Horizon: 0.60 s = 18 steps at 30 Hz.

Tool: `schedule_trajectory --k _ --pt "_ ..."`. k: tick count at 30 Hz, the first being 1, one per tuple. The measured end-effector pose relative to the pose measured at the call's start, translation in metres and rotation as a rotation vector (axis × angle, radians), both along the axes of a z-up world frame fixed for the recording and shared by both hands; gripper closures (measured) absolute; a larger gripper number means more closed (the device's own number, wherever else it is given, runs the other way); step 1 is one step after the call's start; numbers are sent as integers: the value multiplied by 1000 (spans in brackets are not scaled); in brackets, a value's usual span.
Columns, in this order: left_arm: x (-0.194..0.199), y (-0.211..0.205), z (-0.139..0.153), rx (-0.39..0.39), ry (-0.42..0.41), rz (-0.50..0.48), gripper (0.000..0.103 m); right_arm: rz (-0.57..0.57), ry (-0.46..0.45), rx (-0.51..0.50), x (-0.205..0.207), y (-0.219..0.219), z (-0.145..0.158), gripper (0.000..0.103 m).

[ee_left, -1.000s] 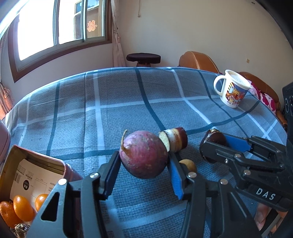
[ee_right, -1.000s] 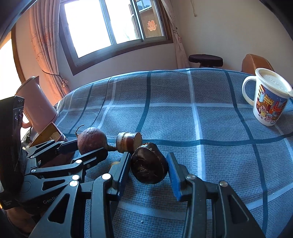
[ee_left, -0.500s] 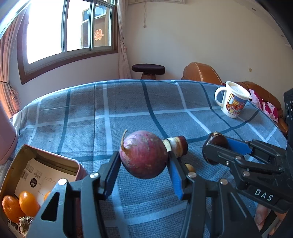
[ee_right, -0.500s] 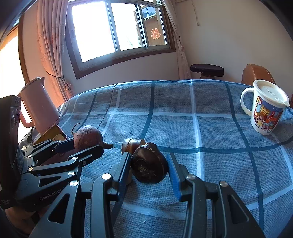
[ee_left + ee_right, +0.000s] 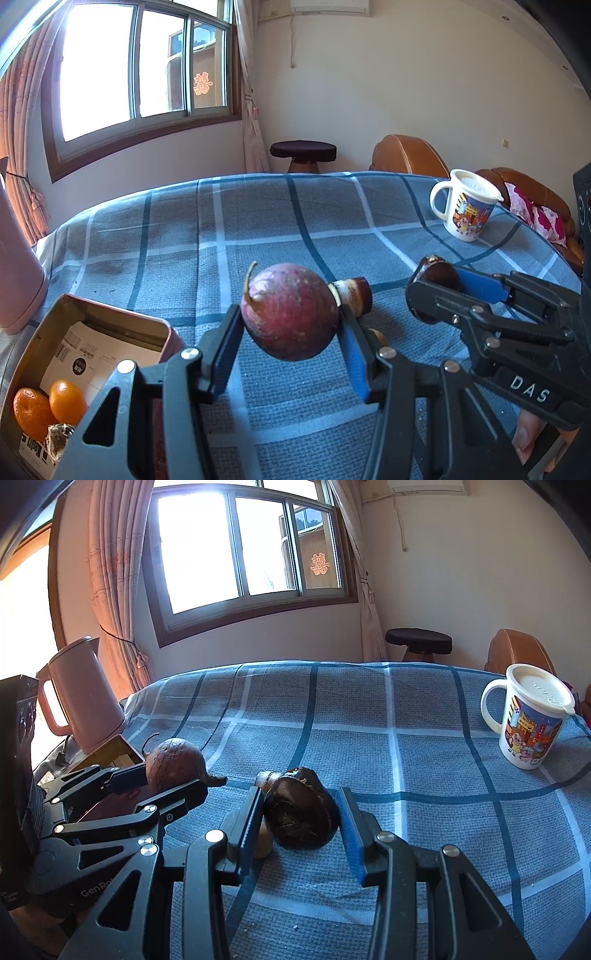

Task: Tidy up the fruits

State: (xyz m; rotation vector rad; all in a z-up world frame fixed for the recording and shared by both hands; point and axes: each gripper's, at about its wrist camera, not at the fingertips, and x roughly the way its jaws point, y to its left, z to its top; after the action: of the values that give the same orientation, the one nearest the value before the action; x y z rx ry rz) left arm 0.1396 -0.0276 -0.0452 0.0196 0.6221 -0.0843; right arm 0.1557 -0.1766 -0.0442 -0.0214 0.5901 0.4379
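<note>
My left gripper [image 5: 290, 328] is shut on a round purple-red fruit [image 5: 290, 310] with a dry stem and holds it above the blue checked cloth. It also shows in the right wrist view [image 5: 173, 764]. My right gripper [image 5: 301, 819] is shut on a dark brown round fruit [image 5: 299, 812], held above the cloth; in the left wrist view it shows at the right [image 5: 437, 275]. A short brown cut piece [image 5: 352, 297] and a small yellowish piece [image 5: 264, 840] lie on the cloth between the grippers. An open tin box [image 5: 110, 321] at the lower left holds two oranges [image 5: 48, 406].
A white cartoon mug [image 5: 528, 716] with a lid stands at the right of the table. A pink kettle [image 5: 81, 698] stands at the left, by the tin. A dark stool [image 5: 303, 155] and brown chairs [image 5: 410, 157] stand beyond the table.
Both grippers have risen with their fruits, and the table now sits lower in both views. The cut piece and the tin box stayed where they were.
</note>
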Motion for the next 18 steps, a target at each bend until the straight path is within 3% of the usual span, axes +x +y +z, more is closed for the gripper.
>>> schedule_trajectory --k 18 --pt "-18 -10 6 53 -61 11 50 12 -87 3 -14 0 8 60"
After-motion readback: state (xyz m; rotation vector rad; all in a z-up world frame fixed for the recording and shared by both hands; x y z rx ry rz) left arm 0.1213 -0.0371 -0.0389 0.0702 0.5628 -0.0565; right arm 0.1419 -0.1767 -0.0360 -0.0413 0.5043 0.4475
